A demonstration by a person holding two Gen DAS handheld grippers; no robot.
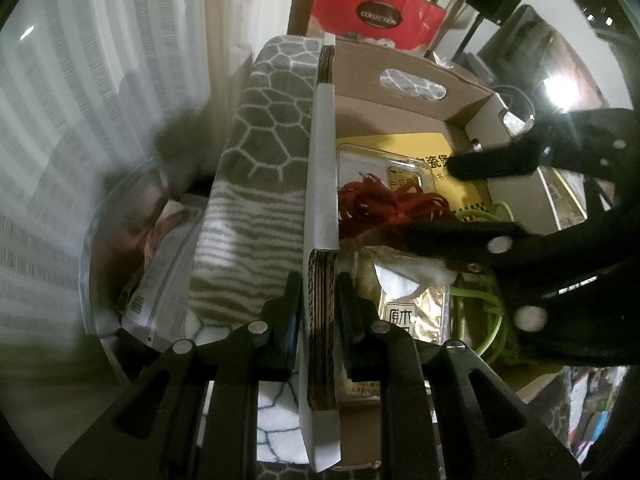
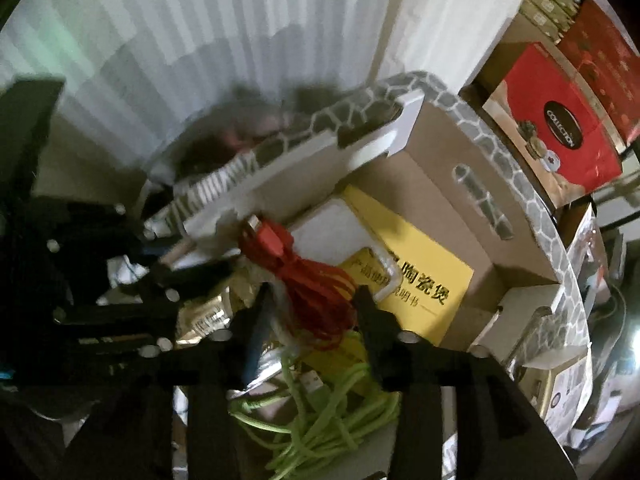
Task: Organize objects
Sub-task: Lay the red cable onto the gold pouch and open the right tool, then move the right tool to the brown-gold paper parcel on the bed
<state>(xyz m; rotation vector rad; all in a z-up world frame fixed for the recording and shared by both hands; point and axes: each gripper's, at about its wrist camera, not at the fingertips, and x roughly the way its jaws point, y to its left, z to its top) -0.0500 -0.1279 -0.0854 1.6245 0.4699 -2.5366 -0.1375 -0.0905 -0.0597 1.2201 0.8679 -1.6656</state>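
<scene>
Left gripper (image 1: 318, 320): jaws clamped on the cardboard box (image 1: 408, 80) side wall.
Right gripper (image 2: 310, 320): jaws apart, astride the red cable (image 2: 316, 280), pads clear of it.
Green cable (image 2: 320, 412): in the box, just below the right jaws.
Yellow booklet (image 2: 420, 272): on the box floor beyond them.

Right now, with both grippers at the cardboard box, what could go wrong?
1. The right gripper stands open around the red cable; the green cable lies tangled just below and may get caught too.
2. The left gripper is shut on the box flap; pulling could tear it or tip the cardboard box.
</scene>
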